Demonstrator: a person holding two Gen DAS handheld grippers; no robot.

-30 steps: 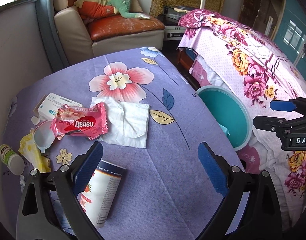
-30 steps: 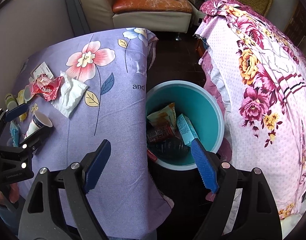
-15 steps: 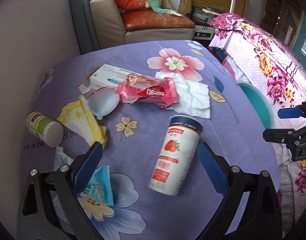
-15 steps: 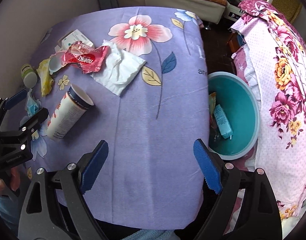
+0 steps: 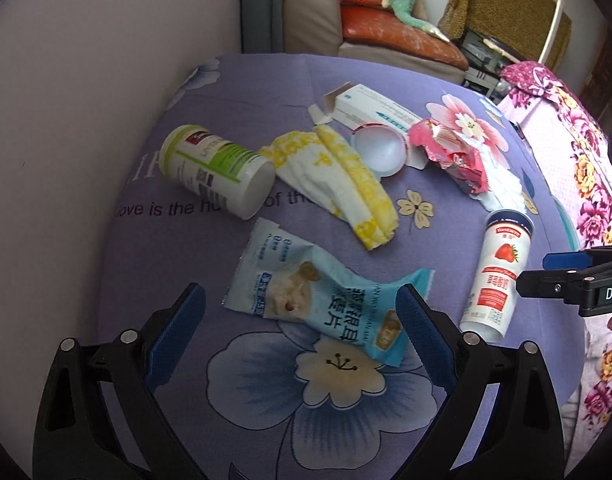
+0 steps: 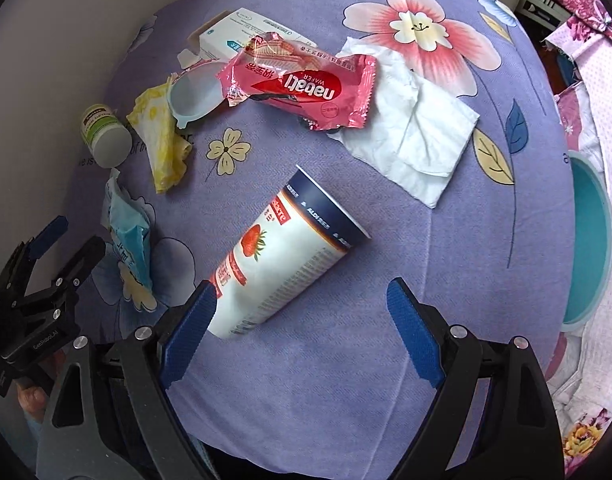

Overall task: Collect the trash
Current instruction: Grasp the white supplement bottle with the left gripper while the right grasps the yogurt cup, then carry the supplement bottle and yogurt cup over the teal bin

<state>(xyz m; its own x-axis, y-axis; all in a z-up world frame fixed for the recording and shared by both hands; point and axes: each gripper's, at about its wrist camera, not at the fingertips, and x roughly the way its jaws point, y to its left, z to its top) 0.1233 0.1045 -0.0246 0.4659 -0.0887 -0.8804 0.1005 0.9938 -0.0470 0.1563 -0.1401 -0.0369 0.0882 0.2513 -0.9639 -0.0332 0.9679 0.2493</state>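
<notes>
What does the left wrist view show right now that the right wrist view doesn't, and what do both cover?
Only the left wrist view: the sofa beyond the table and the whole blue snack packet between the open left gripper. Only the right wrist view: the teal bin off the table edge and the fully spread white tissue. Both: strawberry cup, pink wafer wrapper, green-label bottle.

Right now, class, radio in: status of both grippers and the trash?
Left gripper open over blue snack wrapper. Right gripper open, jaws just widened, strawberry cup lying between, ungripped. Nothing blocking.
</notes>
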